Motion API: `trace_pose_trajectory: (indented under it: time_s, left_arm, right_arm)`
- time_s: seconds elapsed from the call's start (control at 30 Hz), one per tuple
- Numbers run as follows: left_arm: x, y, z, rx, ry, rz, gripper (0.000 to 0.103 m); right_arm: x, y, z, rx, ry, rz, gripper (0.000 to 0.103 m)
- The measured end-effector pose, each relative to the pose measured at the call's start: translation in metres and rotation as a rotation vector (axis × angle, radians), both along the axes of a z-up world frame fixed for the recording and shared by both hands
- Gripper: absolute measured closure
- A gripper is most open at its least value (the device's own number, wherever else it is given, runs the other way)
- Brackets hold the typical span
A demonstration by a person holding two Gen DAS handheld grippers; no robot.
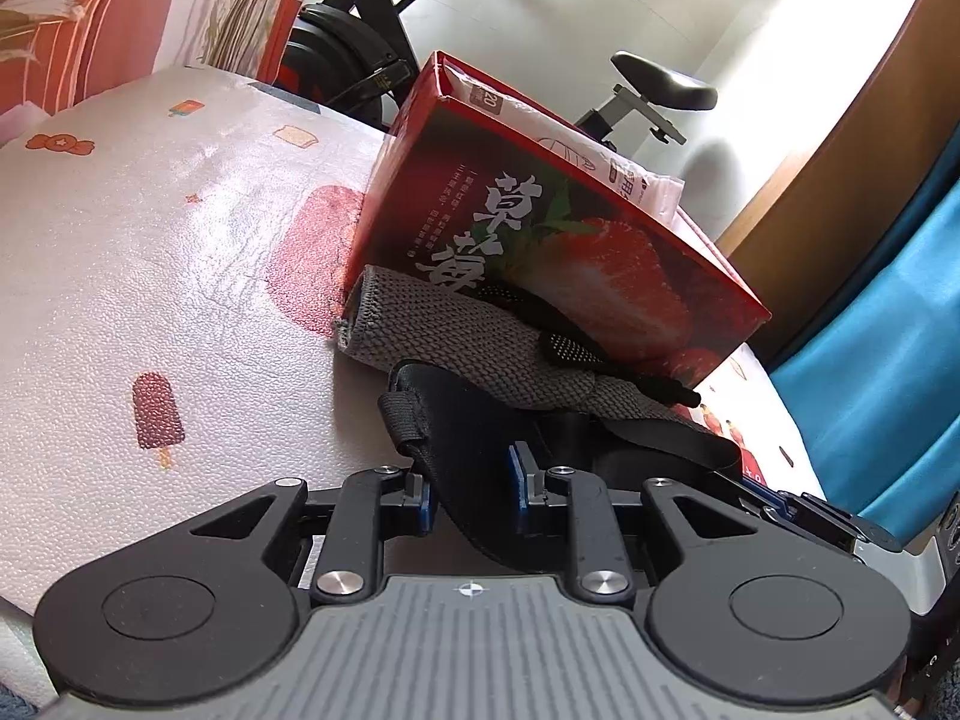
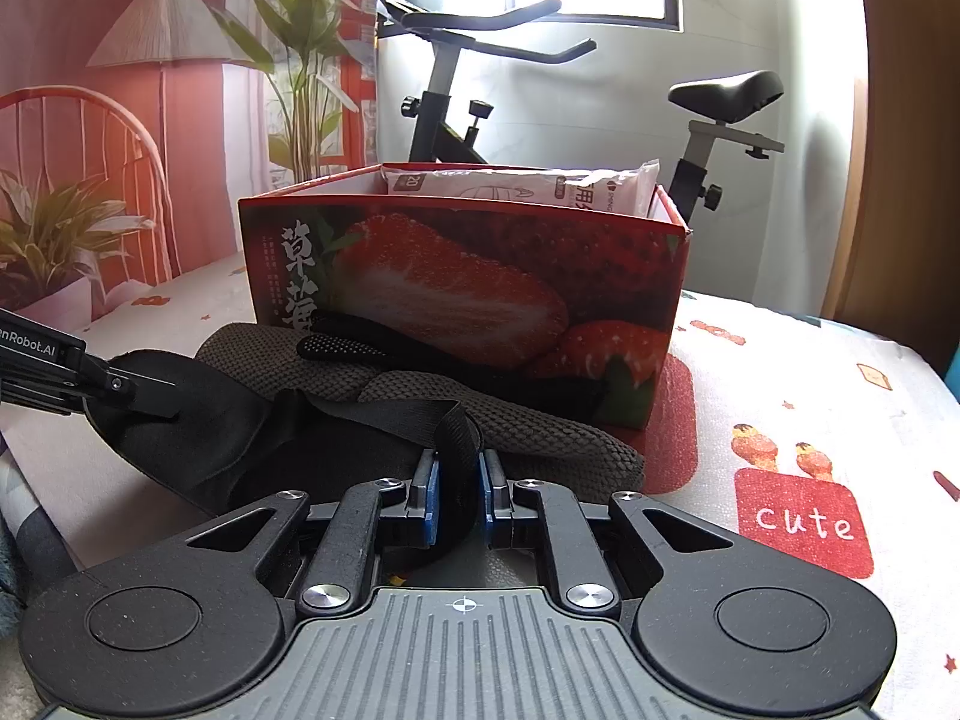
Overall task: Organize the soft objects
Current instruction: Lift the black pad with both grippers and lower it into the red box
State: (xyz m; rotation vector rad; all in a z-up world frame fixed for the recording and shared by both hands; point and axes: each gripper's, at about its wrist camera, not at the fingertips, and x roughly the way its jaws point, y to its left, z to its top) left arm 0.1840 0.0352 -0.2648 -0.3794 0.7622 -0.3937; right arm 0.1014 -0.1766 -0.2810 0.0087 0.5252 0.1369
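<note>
A table (image 2: 798, 396) under a white cloth printed with ice lollies carries an open red strawberry box (image 2: 468, 294), a white packet (image 2: 522, 186) standing inside it, with an exercise bike (image 2: 456, 84) behind. Against the box's front lies the soft object, a grey knitted brace with black padding and straps (image 1: 480, 330), resting on the cloth. The left gripper (image 1: 471, 489) pinches the brace's black padded end between its blue pads, while the right gripper (image 2: 459, 489) is clamped on a black strap.
</note>
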Motion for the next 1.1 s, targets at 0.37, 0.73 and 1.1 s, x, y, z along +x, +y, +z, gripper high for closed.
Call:
trace_pose_trajectory:
  time_s: [0.37,0.73,1.1]
  left_arm:
    - [-0.001,0.004,0.0,-0.009,0.01,0.031,0.079]
    - [-0.013,0.007,0.032,0.01,-0.129,0.023,0.088]
    - [0.001,0.001,0.101,0.032,-0.316,0.012,0.088]
  right_arm:
    - [0.0,0.0,0.0,-0.002,0.0,0.002,0.091]
    - [-0.012,0.004,0.04,-0.031,-0.112,0.087,0.093]
    - [0.019,-0.014,0.106,-0.042,-0.239,0.077,0.099]
